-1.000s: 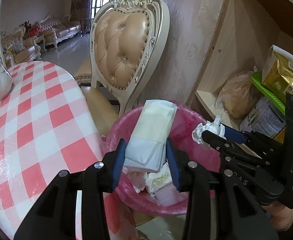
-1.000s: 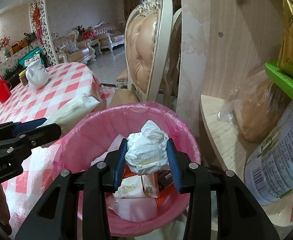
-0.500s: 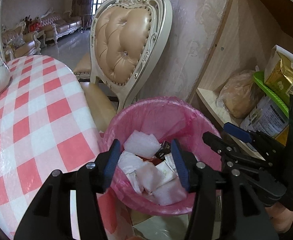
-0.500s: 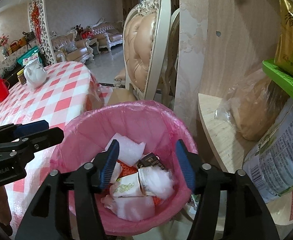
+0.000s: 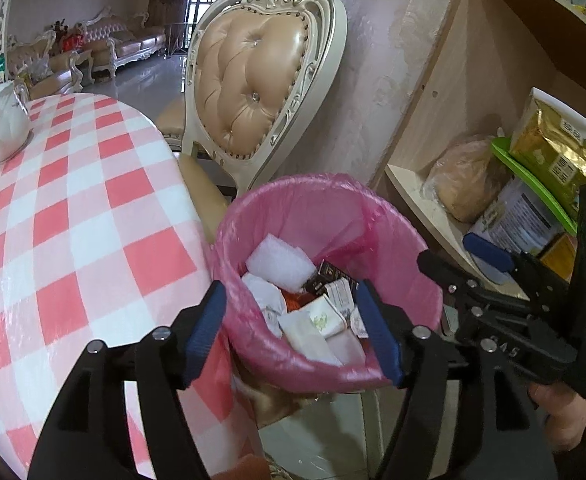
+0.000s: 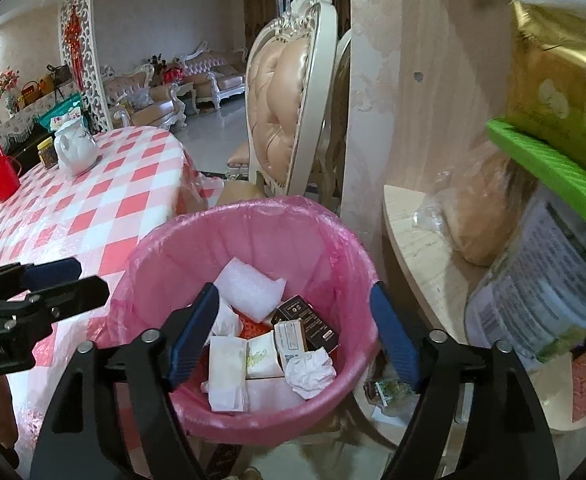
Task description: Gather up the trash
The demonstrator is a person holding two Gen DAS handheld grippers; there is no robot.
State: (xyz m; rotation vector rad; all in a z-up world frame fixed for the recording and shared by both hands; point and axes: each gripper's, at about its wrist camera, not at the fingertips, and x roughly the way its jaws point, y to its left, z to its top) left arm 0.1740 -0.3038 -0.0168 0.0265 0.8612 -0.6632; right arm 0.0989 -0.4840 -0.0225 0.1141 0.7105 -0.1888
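Left tongs (image 5: 293, 332), right tongs (image 6: 293, 336) just opening, both gaping, nothing between them, above pink-lined bin (image 6: 249, 216); crumpled tissue (image 6: 311, 372), foam sheet (image 6: 249, 290) inside.

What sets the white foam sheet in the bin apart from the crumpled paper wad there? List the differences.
The white foam sheet lies fairly flat with straight edges; the crumpled paper wad is balled up and creased. The foam sheet is the bigger piece. The foam sheet rests toward the far wall of the pink-lined bin, the paper wad near its close rim. Both are white, lie loose on the other trash, and neither gripper touches them.
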